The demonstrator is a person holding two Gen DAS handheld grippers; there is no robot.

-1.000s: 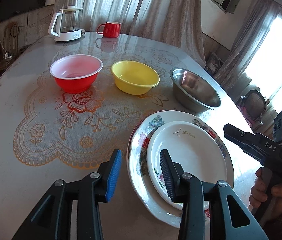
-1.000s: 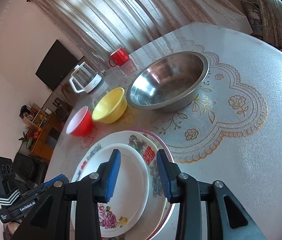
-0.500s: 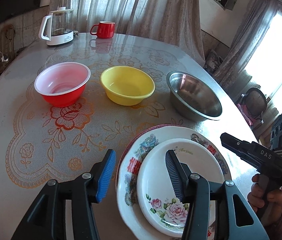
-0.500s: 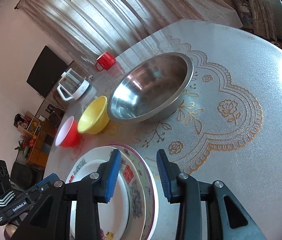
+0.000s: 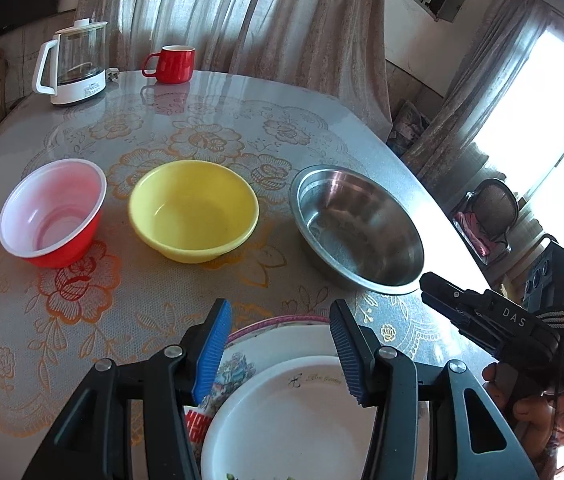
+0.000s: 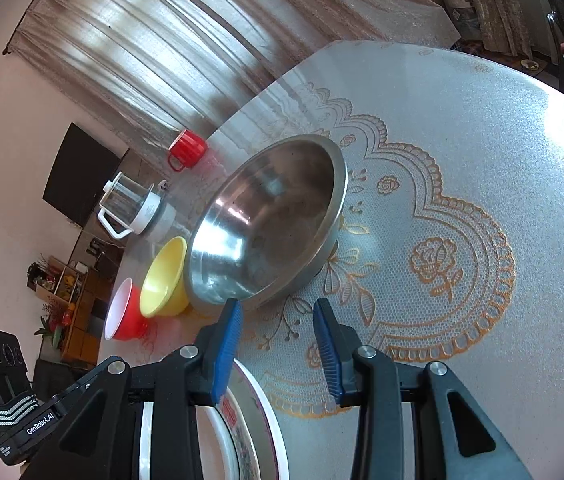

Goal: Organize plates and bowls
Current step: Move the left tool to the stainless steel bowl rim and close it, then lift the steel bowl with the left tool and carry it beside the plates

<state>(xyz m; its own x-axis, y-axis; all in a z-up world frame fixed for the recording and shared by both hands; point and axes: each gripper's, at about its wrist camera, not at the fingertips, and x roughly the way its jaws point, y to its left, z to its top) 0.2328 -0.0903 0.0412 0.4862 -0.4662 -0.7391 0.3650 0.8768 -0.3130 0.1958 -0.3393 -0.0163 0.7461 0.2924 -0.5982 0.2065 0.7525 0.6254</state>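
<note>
The counter (image 5: 322, 128) now fills more of both views than a second ago, and the whole row of bowls sits nearer the tongs: both hands have carried forward off the plates and toward the bowls. The steel bowl (image 6: 266, 224), the largest, lies just ahead of the right tongs (image 6: 278, 350) and slightly to their left, where a second ago it stood well beyond them. The large patterned plate (image 5: 242, 360), with the small white plate (image 5: 290, 408) nested on it, has slid back under the left tongs (image 5: 278, 352), only its far rim showing between the fingers. The yellow bowl (image 5: 194, 216) is ahead and left of the left tongs, the red bowl (image 5: 52, 214) farther left. Both tongs are released, gripping nothing; the left pair stands wider than it did. Judging from this, the plates are done stacking and the bowls come next, most likely by nesting the smaller ones into the steel one.
</note>
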